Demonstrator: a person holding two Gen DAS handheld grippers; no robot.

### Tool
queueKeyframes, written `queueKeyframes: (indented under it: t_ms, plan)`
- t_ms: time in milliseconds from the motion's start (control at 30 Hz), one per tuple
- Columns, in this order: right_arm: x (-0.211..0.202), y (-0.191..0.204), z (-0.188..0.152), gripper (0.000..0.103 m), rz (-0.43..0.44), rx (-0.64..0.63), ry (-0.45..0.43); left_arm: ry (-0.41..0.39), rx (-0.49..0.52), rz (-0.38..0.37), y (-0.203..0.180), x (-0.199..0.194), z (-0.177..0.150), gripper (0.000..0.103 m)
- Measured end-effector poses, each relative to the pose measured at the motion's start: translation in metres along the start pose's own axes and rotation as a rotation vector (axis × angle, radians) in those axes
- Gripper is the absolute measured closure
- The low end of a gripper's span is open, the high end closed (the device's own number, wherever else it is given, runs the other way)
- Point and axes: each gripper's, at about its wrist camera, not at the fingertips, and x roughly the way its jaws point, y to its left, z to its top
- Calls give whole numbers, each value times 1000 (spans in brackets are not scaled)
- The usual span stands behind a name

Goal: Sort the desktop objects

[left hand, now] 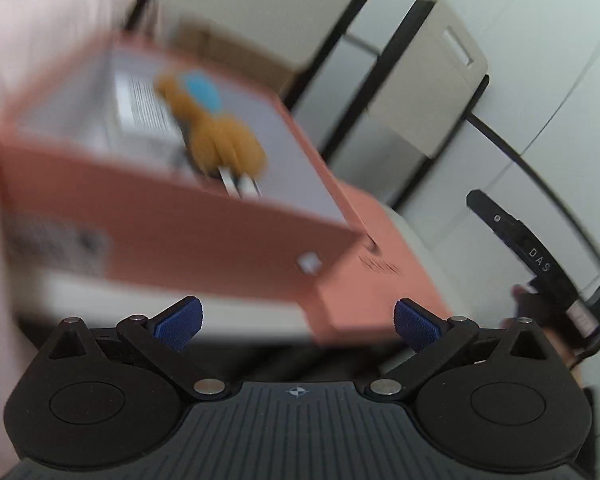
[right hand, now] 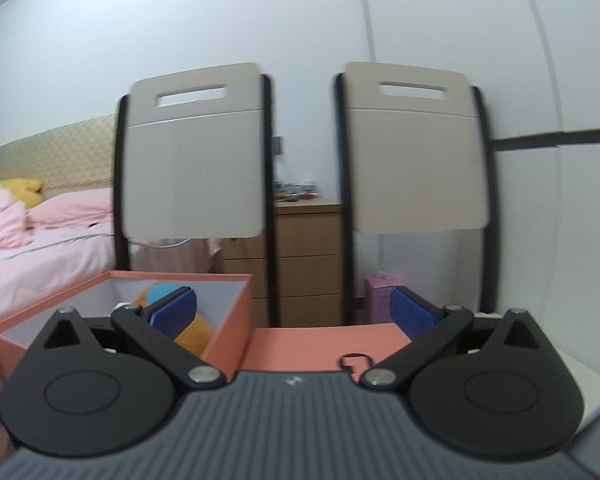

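An open salmon-pink box (left hand: 204,232) fills the blurred left wrist view, tilted. Inside it lie an orange plush toy (left hand: 220,140) with a blue patch, a white printed box (left hand: 144,108) and white sticks. My left gripper (left hand: 296,324) is open and empty just in front of the box. In the right wrist view the same box (right hand: 228,320) stands at the left with the plush toy (right hand: 192,336) inside, and its flat pink lid (right hand: 324,344) lies beside it. My right gripper (right hand: 292,312) is open and empty above the lid.
Two folding chairs (right hand: 196,160) (right hand: 416,152) lean on the white wall. A wooden drawer unit (right hand: 304,256) stands between them. A bed with pink bedding (right hand: 40,240) is at the left. A small pink carton (right hand: 376,300) stands behind the white table (right hand: 588,396). The other gripper's black body (left hand: 540,264) is at the right.
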Motion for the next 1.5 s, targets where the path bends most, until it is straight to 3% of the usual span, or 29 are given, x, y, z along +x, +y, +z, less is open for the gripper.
queueKeyframes:
  t_ms: [133,200,433,700,967,1133,1267,1500]
  plan:
    - [-6,-17,4,0,-21,55,-12,141,-155,-148,4,36,3,0]
    - [-8,-23,4,0,-32,67,-14,193,-184,-189,-1,58,4,0]
    - [-12,-36,2,0,-64,92,8,433,-315,-231,3,140,-5,2]
    - [-1,-37,-5,0,-83,45,38,358,-393,-218,30,152,-5,4]
    - [8,-37,-8,0,-61,79,64,346,-454,-212,40,173,-6,25]
    - [12,-32,-9,0,-51,63,76,349,-486,-171,47,177,-9,51]
    - [11,-34,-8,0,-53,60,83,338,-489,-161,47,177,-11,52]
    - [-4,-58,0,0,-37,107,89,314,-516,-209,50,171,-17,56]
